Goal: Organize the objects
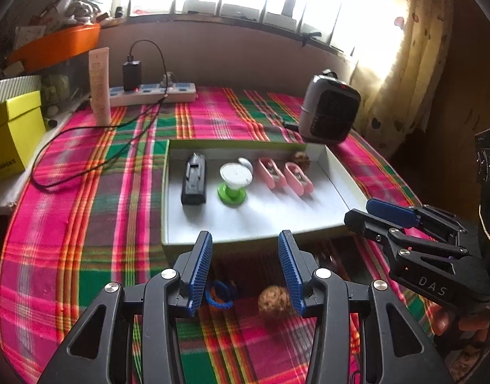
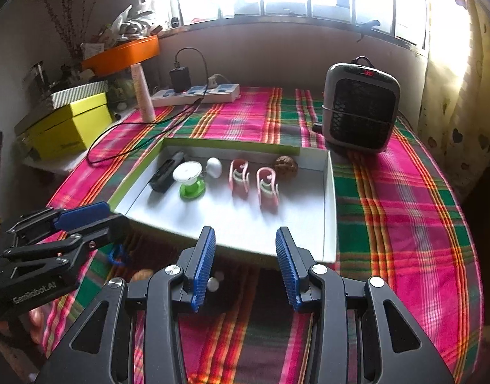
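Observation:
A shallow white box lid with a green rim [image 1: 338, 172] [image 2: 330, 198] lies on the plaid cloth. It holds a black device [image 1: 193, 180] [image 2: 164, 176], a green-and-white spool [image 1: 233, 180] [image 2: 190, 179], a white egg shape [image 2: 214, 167], two pink clips [image 1: 285, 177] [image 2: 254, 182] and a brown walnut [image 1: 301, 160] [image 2: 286, 166]. In front of the box lie a blue ring [image 1: 218, 294] [image 2: 118, 256], a second walnut [image 1: 273, 300] [image 2: 142, 276] and a small white ball [image 2: 213, 284]. My left gripper [image 1: 245, 272] [image 2: 115, 214] is open above the ring and walnut. My right gripper [image 2: 245, 268] [image 1: 357, 211] is open and empty.
A grey heater [image 1: 330, 108] [image 2: 360, 105] stands behind the box at the right. A power strip with a charger and cable [image 1: 152, 91] [image 2: 197, 91], a tall tube [image 1: 99, 86], a yellow box [image 1: 11, 131] [image 2: 69, 124] and an orange bin [image 2: 123, 51] are at the back left.

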`<move>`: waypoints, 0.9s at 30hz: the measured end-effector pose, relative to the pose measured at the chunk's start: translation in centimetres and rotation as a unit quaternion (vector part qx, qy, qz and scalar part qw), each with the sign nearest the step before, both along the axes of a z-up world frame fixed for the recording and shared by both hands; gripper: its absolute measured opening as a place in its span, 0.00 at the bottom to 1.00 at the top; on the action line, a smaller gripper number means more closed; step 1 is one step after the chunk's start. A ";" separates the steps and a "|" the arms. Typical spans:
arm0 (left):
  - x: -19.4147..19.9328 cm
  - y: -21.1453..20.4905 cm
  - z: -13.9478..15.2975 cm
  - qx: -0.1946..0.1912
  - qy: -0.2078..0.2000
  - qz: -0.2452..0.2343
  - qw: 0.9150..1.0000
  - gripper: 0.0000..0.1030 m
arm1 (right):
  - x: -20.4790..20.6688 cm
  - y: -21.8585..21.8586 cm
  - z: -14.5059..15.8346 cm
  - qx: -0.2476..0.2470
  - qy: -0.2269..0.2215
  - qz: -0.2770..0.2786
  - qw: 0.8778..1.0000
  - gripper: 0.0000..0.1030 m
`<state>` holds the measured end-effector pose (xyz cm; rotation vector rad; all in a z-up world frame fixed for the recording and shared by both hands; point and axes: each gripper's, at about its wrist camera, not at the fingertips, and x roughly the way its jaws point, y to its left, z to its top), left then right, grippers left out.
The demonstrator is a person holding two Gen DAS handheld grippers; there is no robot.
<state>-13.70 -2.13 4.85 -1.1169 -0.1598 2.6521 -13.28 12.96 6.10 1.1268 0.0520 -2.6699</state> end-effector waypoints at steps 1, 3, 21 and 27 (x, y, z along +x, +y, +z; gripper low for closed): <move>0.2 0.2 -0.3 -0.002 -0.003 -0.006 1.000 0.40 | 0.3 0.0 -0.3 0.002 -0.002 0.001 1.000 0.40; 0.6 0.4 -0.6 -0.004 -0.008 -0.014 1.000 0.40 | 0.7 0.1 -0.7 0.005 -0.007 0.001 1.000 0.40; 1.4 2.4 -3.2 -0.012 -0.046 -0.053 0.997 0.41 | 2.3 1.2 -1.9 0.003 -0.020 -0.003 1.000 0.40; 1.1 2.7 -3.9 -0.017 -0.056 -0.052 0.997 0.41 | 2.4 1.1 -2.2 0.003 -0.023 0.001 1.000 0.40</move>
